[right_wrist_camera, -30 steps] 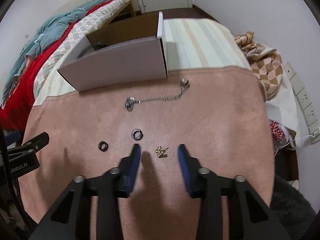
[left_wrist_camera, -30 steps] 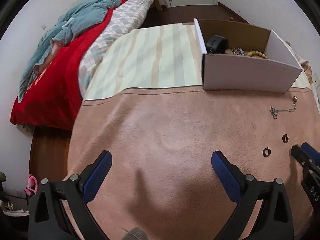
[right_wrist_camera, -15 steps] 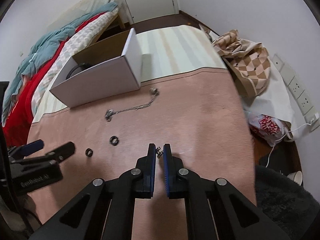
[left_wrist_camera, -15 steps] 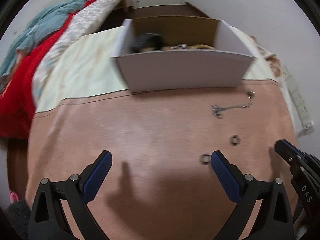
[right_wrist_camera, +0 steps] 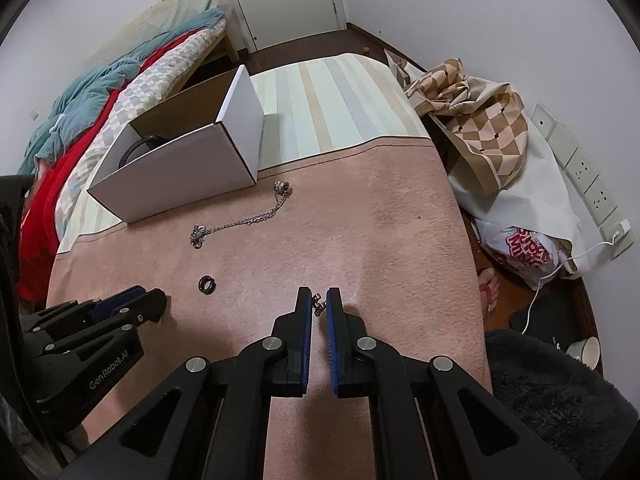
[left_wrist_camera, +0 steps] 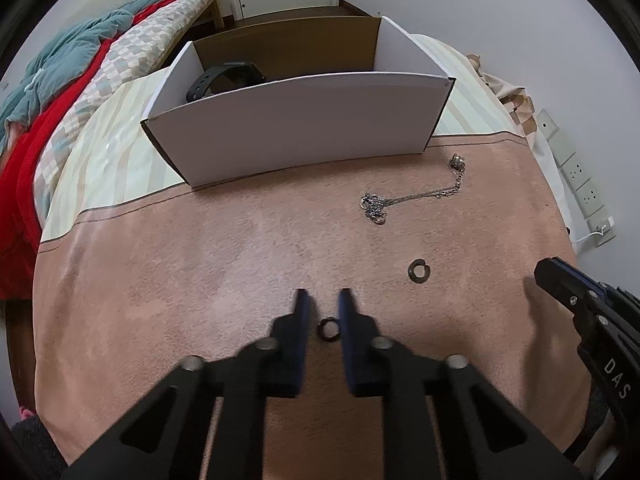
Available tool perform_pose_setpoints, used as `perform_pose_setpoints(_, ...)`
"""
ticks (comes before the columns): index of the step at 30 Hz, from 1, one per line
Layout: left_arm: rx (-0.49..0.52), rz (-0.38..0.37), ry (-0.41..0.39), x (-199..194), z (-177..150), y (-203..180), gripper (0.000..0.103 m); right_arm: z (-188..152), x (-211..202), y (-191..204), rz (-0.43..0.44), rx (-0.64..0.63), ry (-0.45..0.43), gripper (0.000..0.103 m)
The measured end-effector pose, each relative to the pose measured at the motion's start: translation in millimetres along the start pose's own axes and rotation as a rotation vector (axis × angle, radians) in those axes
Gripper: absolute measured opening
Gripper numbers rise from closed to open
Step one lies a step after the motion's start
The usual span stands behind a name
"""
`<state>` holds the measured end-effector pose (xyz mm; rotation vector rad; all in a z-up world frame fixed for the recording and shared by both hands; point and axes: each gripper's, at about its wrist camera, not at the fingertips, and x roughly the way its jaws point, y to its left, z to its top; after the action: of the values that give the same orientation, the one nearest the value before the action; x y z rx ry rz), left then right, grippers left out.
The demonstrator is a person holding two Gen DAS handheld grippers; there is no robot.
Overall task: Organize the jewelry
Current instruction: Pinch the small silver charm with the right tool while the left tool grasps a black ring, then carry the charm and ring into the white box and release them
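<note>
My left gripper (left_wrist_camera: 323, 300) has its fingers nearly shut around a small dark ring (left_wrist_camera: 329, 327) lying on the pink cloth. A second dark ring (left_wrist_camera: 418, 270) lies to its right, also in the right wrist view (right_wrist_camera: 207, 284). A silver chain necklace (left_wrist_camera: 416, 196) lies beyond it, also in the right wrist view (right_wrist_camera: 244, 218). My right gripper (right_wrist_camera: 318, 300) is shut on a small gold earring (right_wrist_camera: 318, 305), held at the fingertips just above the cloth. The white cardboard box (left_wrist_camera: 296, 120) stands at the back with a black watch (left_wrist_camera: 228, 78) inside.
A bed with red, teal and checked bedding (left_wrist_camera: 72, 80) lies to the left. A checked cloth and bags (right_wrist_camera: 480, 136) sit off the right edge, by wall sockets (right_wrist_camera: 592, 188). A striped sheet (right_wrist_camera: 332, 96) covers the far part of the surface.
My left gripper swung right and closed its fingers around the small dark ring. My right gripper closed on the gold earring and has held it for half a second.
</note>
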<state>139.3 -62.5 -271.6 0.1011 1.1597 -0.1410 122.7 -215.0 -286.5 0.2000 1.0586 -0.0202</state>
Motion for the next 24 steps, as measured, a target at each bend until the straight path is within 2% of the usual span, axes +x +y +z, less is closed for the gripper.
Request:
perform_pose_setpoints(8,-0.004,-0.026,-0.02,-10.5,0.0,4.7,0.003,5.2,-10.1,1.4,0.01,0.009,-0.028,0.007)
perform_pose_setpoints(11,-0.03,-0.067,-0.028,-19.7,0.1,11.2,0.003,7.7,-14.0,2.2,0.016,0.01,-0.037,0.006)
perform_pose_setpoints(15,-0.108,-0.116,-0.013,-28.3,-3.2,30.1,0.011,8.8,-17.7,3.5,0.022,0.01,-0.043,0.005)
perform_pose_setpoints(17,-0.113,-0.099,-0.015,-28.4,-6.7,35.5,0.028,8.7,-17.9,3.7,0.022,0.014,-0.044,0.005)
perform_pose_setpoints(18,-0.114,-0.09,-0.016,-27.9,-8.6,37.4,0.052,8.5,-18.1,3.0,0.022,0.016,-0.044,0.005)
perform_pose_setpoints(19,-0.12,-0.081,-0.016,-26.4,-10.7,40.3,0.071,8.4,-18.3,2.9,0.021,0.018,-0.045,0.005)
perform_pose_setpoints(24,-0.119,-0.058,0.01,-13.8,-17.1,38.0,0.071,7.9,-18.3,1.6,0.02,0.023,-0.044,0.004)
